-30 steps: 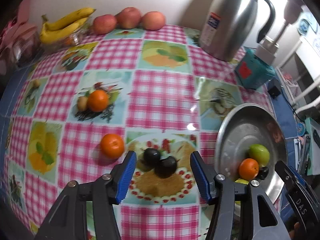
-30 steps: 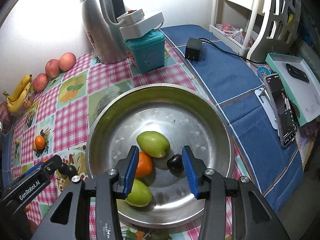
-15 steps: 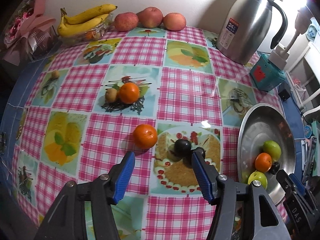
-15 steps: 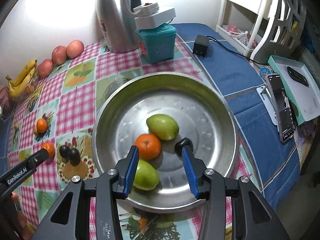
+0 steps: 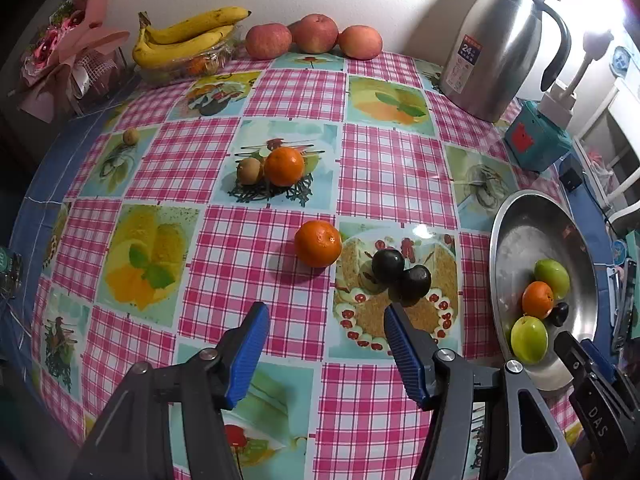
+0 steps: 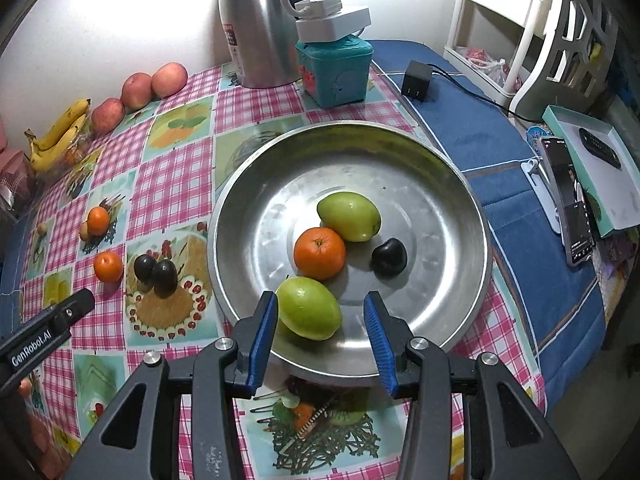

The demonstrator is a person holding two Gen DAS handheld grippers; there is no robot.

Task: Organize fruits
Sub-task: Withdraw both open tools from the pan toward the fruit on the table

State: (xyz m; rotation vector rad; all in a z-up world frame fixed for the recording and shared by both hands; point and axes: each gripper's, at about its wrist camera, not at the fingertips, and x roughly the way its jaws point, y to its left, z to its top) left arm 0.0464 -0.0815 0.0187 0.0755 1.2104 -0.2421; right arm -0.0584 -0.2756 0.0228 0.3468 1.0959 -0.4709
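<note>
hovering released — left claw (image 5: 326, 332) above two plums (image 5: 402, 276); right claw (image 6: 320, 322) empty over bowl (image 6: 460, 184)

Pink-and-white checked tablecloth with fruit-print squares (image 5: 296, 92); round silver steel bowl (image 6: 440, 184) holds two green fruits, one orange, one dark plum; blue gripper pads (image 6: 262, 340).

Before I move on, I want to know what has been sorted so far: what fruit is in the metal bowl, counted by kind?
In the metal bowl:
Green fruits: 2
Oranges: 1
Dark plums: 1
Total: 4
</note>
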